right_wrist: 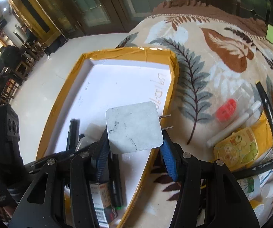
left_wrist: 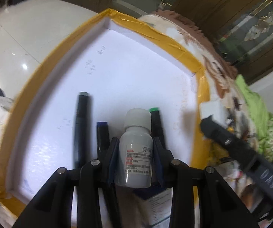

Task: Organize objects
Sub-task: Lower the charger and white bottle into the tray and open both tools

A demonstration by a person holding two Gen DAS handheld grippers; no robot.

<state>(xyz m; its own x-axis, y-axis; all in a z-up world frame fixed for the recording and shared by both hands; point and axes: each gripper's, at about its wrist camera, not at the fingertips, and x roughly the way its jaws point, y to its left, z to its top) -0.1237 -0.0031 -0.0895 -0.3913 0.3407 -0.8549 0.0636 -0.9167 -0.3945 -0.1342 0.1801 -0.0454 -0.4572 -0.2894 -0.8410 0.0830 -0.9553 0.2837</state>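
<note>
White pill bottle, cap forward, clamped between the left gripper jaws directly above the yellow-rimmed tray beside its markers; white charger, wide-gripped by the right gripper, hangs over the tray's right rim.

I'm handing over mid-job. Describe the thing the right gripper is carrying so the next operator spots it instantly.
Find the shallow white tray with yellow-taped edges on the leaf-patterned blanket. Over its right edge, the right gripper is shut on a flat, scuffed white square plug adapter. Two thin metal prongs jutting from its right side set it apart from the dark markers lying in the tray.
</note>
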